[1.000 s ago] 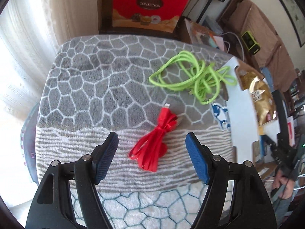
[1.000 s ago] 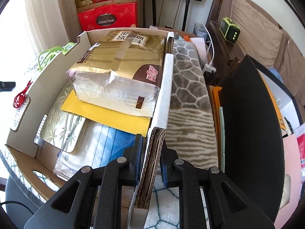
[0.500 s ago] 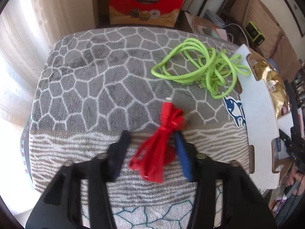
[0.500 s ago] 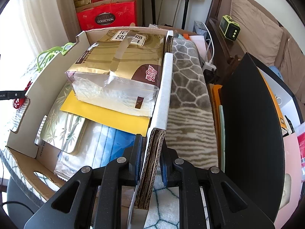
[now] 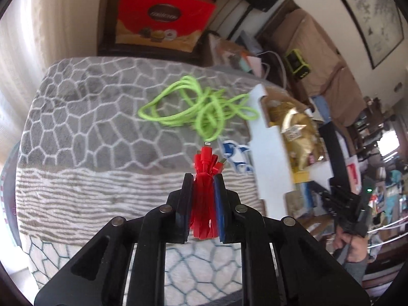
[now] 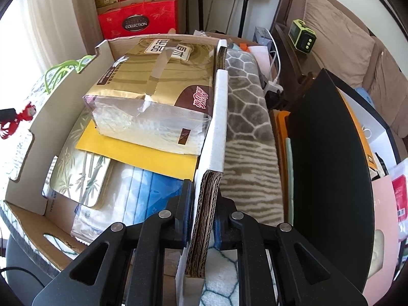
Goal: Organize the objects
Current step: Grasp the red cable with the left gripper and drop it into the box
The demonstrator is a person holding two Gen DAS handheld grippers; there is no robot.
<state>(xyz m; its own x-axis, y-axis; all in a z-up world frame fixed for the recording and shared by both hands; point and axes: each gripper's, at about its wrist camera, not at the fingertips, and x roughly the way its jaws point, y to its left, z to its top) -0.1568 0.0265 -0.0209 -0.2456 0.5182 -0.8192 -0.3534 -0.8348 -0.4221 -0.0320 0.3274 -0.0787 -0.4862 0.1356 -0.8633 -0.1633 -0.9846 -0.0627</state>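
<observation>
Two cables: left gripper (image 5: 202, 199) jaws clamp red cable bundle (image 5: 204, 204); green cable (image 5: 201, 109) lies ahead. Right gripper (image 6: 202, 204) jaws pinch cardboard box wall (image 6: 204, 219).

Left gripper (image 5: 202, 199) clamped tight on red cable bundle (image 5: 204, 193), pads pressed in both sides. Right gripper (image 6: 202, 204) pinching cardboard box wall (image 6: 204, 204) edge-on, jaws nearly closed.

Red cable (image 5: 204, 199), lime cable (image 5: 201, 109), grey-patterned blanket (image 5: 89, 127)
</observation>
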